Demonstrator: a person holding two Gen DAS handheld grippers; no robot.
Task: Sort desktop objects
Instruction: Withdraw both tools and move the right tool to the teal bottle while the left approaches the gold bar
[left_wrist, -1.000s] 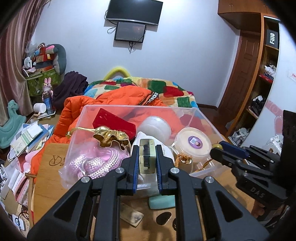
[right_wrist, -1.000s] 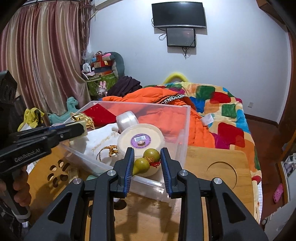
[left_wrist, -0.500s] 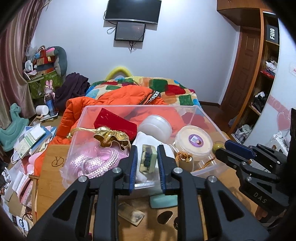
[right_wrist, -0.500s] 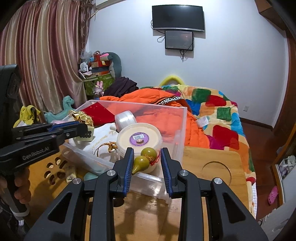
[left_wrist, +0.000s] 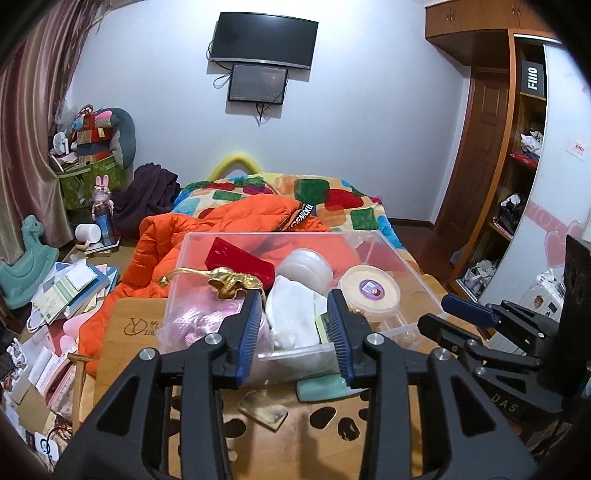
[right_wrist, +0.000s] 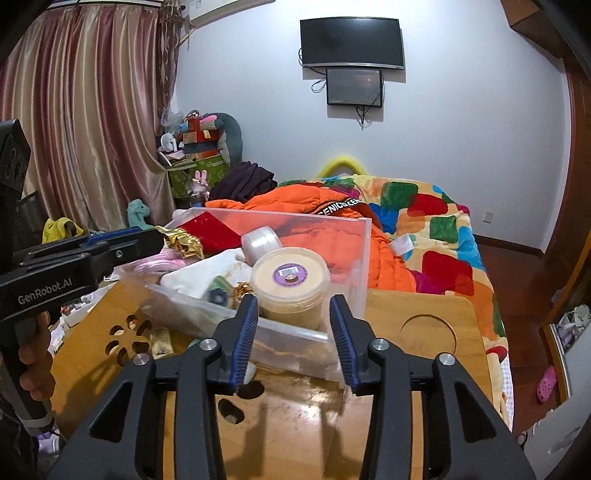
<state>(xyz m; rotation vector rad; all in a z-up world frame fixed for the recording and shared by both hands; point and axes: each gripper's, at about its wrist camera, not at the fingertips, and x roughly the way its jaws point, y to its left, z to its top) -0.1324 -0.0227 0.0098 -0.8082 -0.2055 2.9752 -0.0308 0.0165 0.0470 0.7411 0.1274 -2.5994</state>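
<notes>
A clear plastic bin (left_wrist: 402, 258) (right_wrist: 364, 258) stands on the wooden table. It holds a cream tub with a purple label (left_wrist: 369, 290) (right_wrist: 290, 282), a white jar (left_wrist: 304, 264), a red box (left_wrist: 240, 258), a gold pouch (left_wrist: 231, 282), a pink bag (left_wrist: 199, 321) and white cloth (left_wrist: 291, 317). A small greenish box (left_wrist: 323, 328) (right_wrist: 218, 291) lies in the bin's front. My left gripper (left_wrist: 295, 336) is open and empty just before the bin. My right gripper (right_wrist: 293, 338) is open and empty before the tub. The green gourd is not visible.
A teal bar (left_wrist: 321, 387) and a small tan card (left_wrist: 262, 410) lie on the table (right_wrist: 424, 369) in front of the bin. Behind is a bed with an orange jacket (left_wrist: 229, 225). Books and papers (left_wrist: 70, 284) clutter the left.
Both grippers opened. The left one released the small greenish box into the bin; the right one released the green gourd, now out of sight. Both pulled back slightly.
</notes>
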